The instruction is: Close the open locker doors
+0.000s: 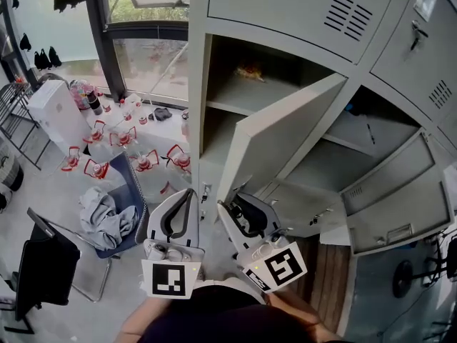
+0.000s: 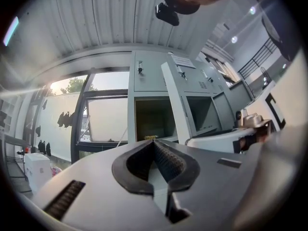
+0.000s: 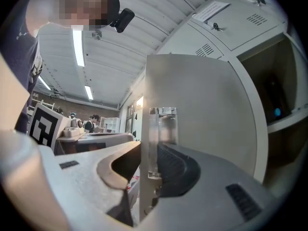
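1. Firmly, the right hand-held gripper (image 1: 239,213) is clamped on the free edge of the pale grey, flat metal locker door (image 1: 285,131), which stands swung wide open from the grey metal locker bank (image 1: 300,6).
2. The left hand-held gripper (image 1: 184,202) hangs just beside it, jaws together and empty, apart from that door.
3. Further right, a second grey metal door (image 1: 396,191) also hangs open, tilted outward.
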The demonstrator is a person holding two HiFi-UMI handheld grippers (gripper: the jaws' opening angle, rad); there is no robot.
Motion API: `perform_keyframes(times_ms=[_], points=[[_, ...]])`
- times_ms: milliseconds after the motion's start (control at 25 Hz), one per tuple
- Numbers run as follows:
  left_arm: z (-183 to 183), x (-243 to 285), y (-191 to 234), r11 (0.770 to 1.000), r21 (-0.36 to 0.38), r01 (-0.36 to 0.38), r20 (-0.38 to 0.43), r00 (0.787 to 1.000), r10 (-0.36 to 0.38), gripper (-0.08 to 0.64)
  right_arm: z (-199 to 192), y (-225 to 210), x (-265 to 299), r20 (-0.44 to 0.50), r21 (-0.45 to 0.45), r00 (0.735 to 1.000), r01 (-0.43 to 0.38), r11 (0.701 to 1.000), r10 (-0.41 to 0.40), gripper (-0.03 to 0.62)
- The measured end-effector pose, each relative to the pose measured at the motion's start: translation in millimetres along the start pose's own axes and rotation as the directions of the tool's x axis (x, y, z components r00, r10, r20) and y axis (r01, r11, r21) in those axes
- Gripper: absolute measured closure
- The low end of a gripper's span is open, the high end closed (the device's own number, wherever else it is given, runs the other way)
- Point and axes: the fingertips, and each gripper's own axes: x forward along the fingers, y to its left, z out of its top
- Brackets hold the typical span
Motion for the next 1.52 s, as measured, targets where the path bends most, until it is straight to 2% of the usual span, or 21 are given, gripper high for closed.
perform_keyframes(times_ms=[280,480,960,1520], points=[[-5,6,13,0.999,-0.022,0.049,0.025,0.999,-0.048,0.558,-2,-2,16,0.007,-0.014,0.998,0.057,0.998,-0.057,0.486],[-10,11,16,0.997,-0.011,0.075,0.017,0.997,-0.075,0.558,-2,-5,28,0.015,-0.017,0.996,0.088,0.996,-0.088,0.486],[-13,19,28,0.994,0.022,0.107,0.022,0.994,-0.107,0.558,-6,-13,53,0.021,-0.034,0.988,0.156,0.987,-0.155,0.486],[-27,36,43,0.993,-0.019,0.118,0.021,0.993,-0.118,0.558,-9,-25,84,0.019,-0.054,0.978,0.209,0.976,-0.208,0.486]])
